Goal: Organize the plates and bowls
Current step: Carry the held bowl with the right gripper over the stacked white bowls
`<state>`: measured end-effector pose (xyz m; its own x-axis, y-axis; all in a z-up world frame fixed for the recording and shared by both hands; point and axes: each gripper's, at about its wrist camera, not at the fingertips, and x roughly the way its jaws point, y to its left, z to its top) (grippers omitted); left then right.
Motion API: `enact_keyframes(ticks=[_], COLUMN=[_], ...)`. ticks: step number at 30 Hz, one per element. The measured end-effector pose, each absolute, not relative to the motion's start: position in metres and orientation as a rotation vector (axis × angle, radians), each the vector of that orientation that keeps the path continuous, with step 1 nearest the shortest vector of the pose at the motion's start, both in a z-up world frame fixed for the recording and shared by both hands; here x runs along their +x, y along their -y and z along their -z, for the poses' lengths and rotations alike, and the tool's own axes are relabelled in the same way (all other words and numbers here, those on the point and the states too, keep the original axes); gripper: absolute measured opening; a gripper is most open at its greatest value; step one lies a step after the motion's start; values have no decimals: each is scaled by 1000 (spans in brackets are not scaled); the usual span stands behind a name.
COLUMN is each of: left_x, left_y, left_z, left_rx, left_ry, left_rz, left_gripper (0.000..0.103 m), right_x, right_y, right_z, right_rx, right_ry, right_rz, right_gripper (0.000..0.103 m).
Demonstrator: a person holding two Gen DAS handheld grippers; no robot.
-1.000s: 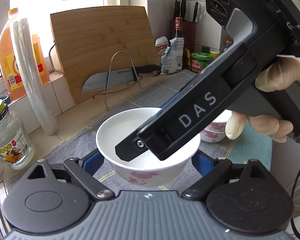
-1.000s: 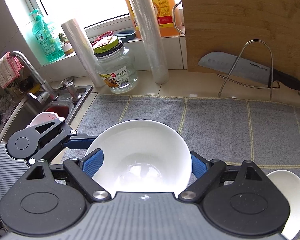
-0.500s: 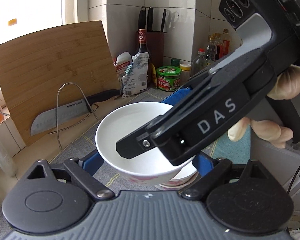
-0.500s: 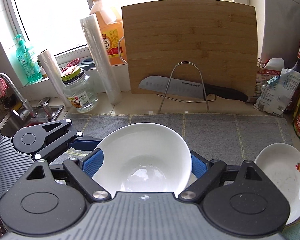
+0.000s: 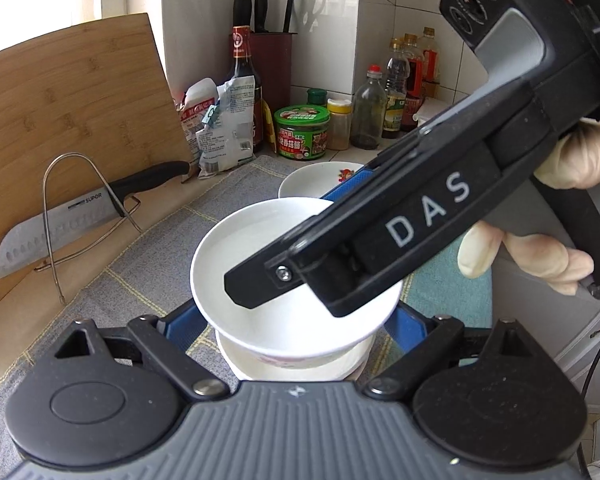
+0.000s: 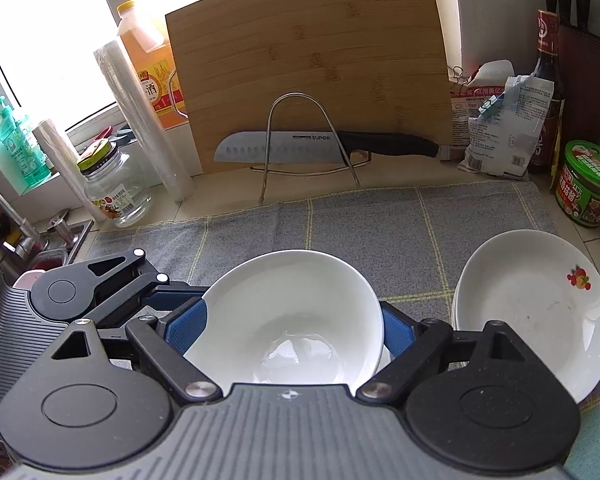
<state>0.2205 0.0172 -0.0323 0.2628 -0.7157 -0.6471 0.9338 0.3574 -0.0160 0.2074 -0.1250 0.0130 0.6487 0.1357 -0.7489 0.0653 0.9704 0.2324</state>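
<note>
Your left gripper [image 5: 296,320] is pinching a white bowl [image 5: 260,264] by its two sides, one blue pad on each side of the wall. The bowl has a pink pattern on the outside. It is above a second bowl [image 5: 296,368] that sits on the grey cloth [image 5: 148,264]; whether the two bowls touch, I cannot tell. Your right gripper [image 6: 292,328] is clamped on the same bowl [image 6: 288,320], with its blue pads at 9 and 3 o'clock of the rim. In the left view, its black body marked DAS crosses over the bowl from 2 o'clock, with your gloved hand [image 5: 540,224] on the handle.

A stack of shallow white plates [image 6: 532,304] with a small red mark lies at 3 o'clock from the bowl, just beside it, on the cloth. At 12 o'clock a wooden cutting board [image 6: 308,60] leans on the wall, and a knife [image 6: 300,148] rests in a wire stand [image 6: 300,140] before it.
</note>
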Motion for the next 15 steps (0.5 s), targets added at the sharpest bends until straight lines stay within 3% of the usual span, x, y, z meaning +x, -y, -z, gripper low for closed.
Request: enact_keyframes(ticks=[15], left_x=[223], left_y=[-9], left_z=[48], left_rx=[467], left_ry=[-637], left_rz=[1141], left_gripper=[93], right_x=[211], right_y=[134], right_z=[12], right_rx=[302], right_ry=[-883], right_rz=[-44], right_gripper=[93])
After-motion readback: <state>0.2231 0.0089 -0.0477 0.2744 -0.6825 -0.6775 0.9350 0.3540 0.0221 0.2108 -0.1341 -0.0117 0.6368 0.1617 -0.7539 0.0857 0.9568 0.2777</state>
